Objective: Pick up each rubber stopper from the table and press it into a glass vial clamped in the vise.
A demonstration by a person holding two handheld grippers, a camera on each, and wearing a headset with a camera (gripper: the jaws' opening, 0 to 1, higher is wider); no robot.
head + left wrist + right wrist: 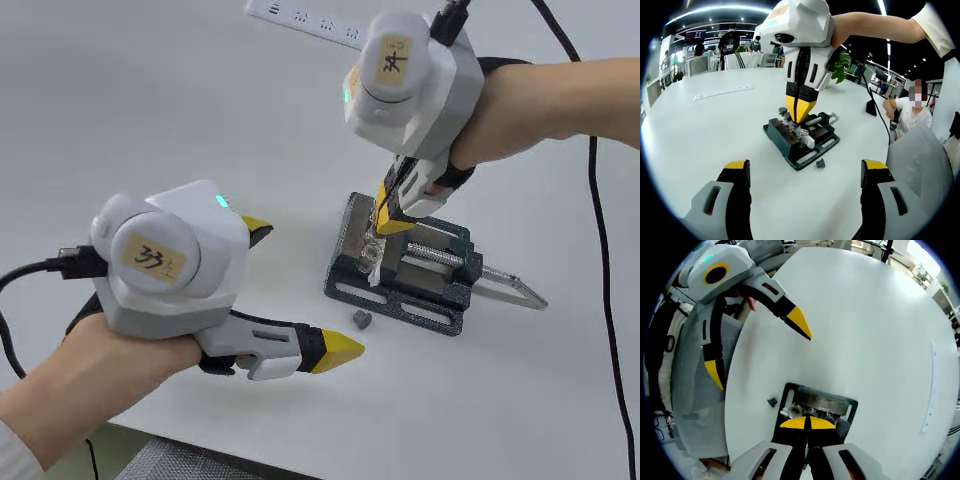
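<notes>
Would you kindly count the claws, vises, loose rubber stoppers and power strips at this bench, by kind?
Claws: 2, the left claw and the right claw
Vise: 1
Loose rubber stopper: 1
Power strip: 1
Total: 5

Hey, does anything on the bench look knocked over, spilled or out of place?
Nothing stands out. The vise sits flat on the table with a glass vial clamped in it, and one small rubber stopper lies loose beside its base, which fits the job. No spill or breakage shows.
</notes>
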